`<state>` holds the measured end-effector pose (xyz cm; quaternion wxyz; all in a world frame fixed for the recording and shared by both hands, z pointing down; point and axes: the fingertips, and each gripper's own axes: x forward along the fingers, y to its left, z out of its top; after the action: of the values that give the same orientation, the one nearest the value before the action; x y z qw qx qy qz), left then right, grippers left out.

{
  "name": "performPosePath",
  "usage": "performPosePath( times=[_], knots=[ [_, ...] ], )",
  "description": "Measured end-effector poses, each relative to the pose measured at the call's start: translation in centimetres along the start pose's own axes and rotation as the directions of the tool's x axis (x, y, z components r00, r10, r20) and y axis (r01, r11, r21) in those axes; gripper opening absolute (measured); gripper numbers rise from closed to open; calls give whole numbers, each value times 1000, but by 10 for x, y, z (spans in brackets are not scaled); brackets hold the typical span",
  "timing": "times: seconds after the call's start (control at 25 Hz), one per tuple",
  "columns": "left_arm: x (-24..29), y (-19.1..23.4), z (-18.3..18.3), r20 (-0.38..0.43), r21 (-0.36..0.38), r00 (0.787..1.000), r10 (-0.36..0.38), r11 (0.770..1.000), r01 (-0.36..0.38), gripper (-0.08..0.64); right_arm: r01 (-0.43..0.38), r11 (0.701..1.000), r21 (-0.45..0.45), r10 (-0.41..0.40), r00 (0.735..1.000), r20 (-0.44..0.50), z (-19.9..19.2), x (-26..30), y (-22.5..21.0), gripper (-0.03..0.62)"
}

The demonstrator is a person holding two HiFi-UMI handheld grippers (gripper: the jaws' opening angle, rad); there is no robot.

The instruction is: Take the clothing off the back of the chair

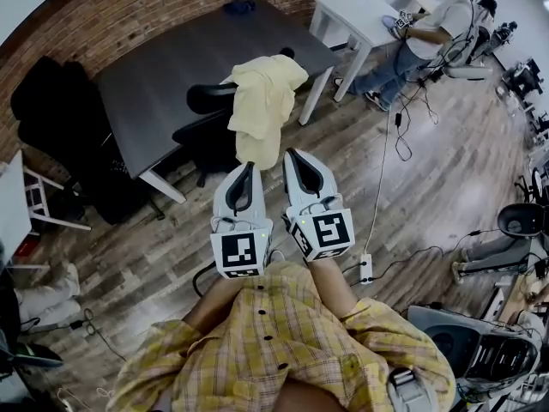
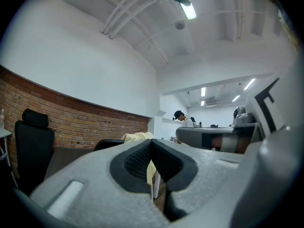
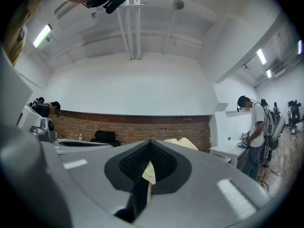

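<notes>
- Yellow clothing (image 1: 262, 101) hangs over the back of the black chair (image 1: 204, 134). It is bunched at the top and drops down in a long fold.
- The chair is pushed close to the long edge of the dark counter (image 1: 154, 75). A white counter leg (image 1: 313, 97) stands just beside the clothing.
- A brick wall (image 1: 129, 7) runs behind the dark counter. A second black chair (image 1: 51, 101) stands at its far left end.
- The wood floor (image 1: 403, 204) is wide open on my right side. A thin cable (image 1: 382, 170) crosses it and ends at a white plug strip (image 1: 366, 269) near my feet.
- A white counter (image 1: 356, 11) with a person sitting at it (image 1: 429, 28) is well apart from me.
- I hold both arms out in front of me, side by side and level.
- My left gripper (image 1: 250, 166) is pressed together with nothing in it. Its tip is near the low end of the clothing.
- My right gripper (image 1: 290, 152) is pressed together too and holds nothing. It points at the clothing from just beside the left one.
</notes>
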<state>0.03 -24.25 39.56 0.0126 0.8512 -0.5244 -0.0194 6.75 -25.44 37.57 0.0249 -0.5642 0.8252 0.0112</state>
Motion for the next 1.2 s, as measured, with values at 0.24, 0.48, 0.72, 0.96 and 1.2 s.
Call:
performPosePath(
  times=[0.24,0.48,0.72,0.96,1.2],
  knots=[
    [5,-3,-6,-17,20,999,29,999,-29,0,-23,1000,11,23,1000,-15,0,20,-19,5],
    [3,-4,-6,-8,37,998,55,998,-54,0,-86,996,39,87,996,-32,-3,42,-28,3],
    [9,-3,-4,-15,54,997,70,996,-69,0,-126,992,30,126,992,-29,6,68,-33,23],
    [10,-4,-5,-16,56,997,77,995,-76,0,-132,991,14,132,990,-43,11,85,-40,74],
    [13,-5,-4,-7,51,997,79,996,-79,0,-139,990,2,139,988,-66,14,101,-46,115]
  ],
)
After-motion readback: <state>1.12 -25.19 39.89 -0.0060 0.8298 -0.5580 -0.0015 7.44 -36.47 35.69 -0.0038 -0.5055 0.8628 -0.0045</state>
